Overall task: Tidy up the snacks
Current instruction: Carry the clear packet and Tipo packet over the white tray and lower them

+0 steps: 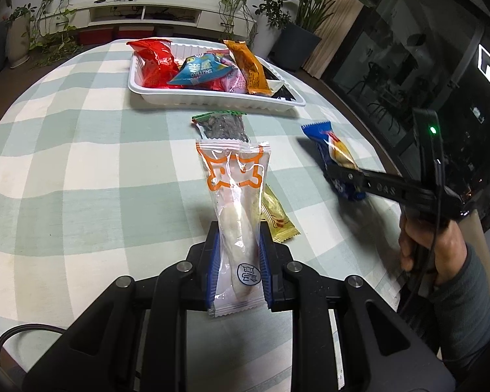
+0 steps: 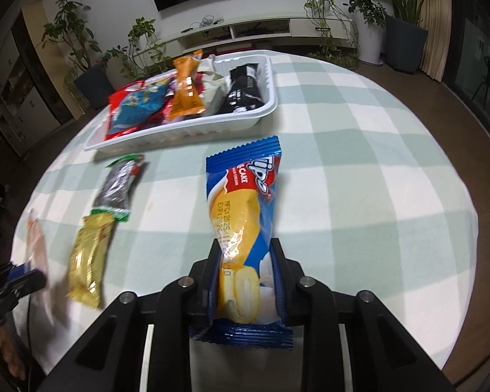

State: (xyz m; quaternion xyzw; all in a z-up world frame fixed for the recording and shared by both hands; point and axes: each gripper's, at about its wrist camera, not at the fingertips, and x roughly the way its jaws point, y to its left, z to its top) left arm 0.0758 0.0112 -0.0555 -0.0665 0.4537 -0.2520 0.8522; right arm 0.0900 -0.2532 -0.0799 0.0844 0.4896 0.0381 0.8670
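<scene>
Above the checked tablecloth (image 1: 81, 163), the left gripper (image 1: 236, 254) clamps a clear orange-printed snack packet (image 1: 235, 196), while the right gripper (image 2: 246, 277) pinches a blue cake wrapper (image 2: 245, 215).

1. Clear packet (image 1: 236, 215), orange cat outline, white snack inside, clamped above the table.
2. Blue cake packet (image 2: 245, 228), clamped likewise.
3. Gold packet (image 2: 88, 261) and dark packet (image 2: 117, 186) lie on the cloth.
4. White tray (image 2: 192, 130) holds several packets.
</scene>
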